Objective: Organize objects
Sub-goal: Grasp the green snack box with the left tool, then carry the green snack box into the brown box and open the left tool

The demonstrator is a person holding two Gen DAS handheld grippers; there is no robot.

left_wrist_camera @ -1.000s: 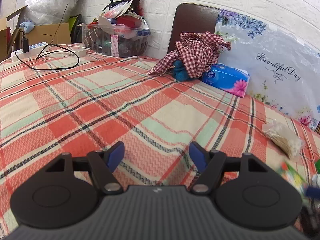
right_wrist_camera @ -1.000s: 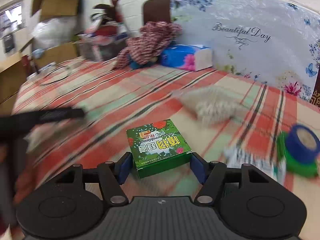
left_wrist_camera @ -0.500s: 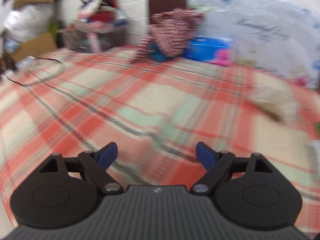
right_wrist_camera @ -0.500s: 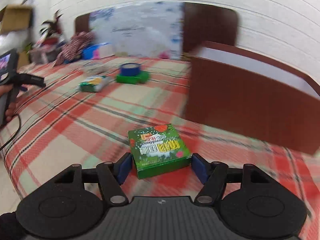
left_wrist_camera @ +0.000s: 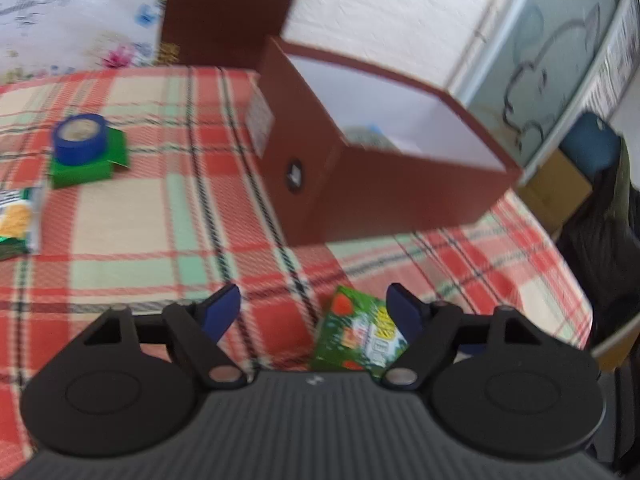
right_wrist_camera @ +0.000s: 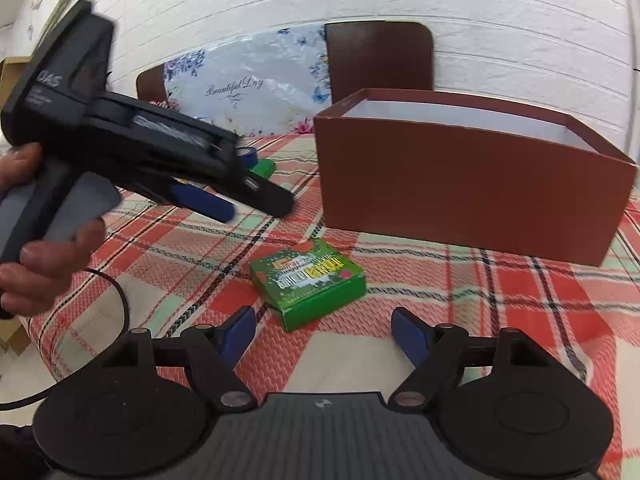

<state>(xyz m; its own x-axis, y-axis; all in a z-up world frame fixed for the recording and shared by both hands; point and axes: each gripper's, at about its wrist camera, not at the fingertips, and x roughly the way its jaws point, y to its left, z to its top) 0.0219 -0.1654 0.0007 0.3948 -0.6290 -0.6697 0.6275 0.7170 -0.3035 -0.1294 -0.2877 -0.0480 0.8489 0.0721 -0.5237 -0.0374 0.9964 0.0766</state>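
A small green box lies flat on the plaid tablecloth in front of a brown open box. My right gripper is open and empty, just short of the green box. My left gripper is open and empty above the cloth; the green box shows low between its fingers, near the right one. In the right wrist view the left gripper hovers at the left, held by a hand. The brown box has a white inside with something small in it.
A blue tape roll sits on a green block at the left. A snack packet lies at the far left edge. A brown chair back and a floral bag stand behind the table.
My right gripper carried the green box to the brown box, opened and let it go on the cloth. My left gripper swung right and now faces the brown box.
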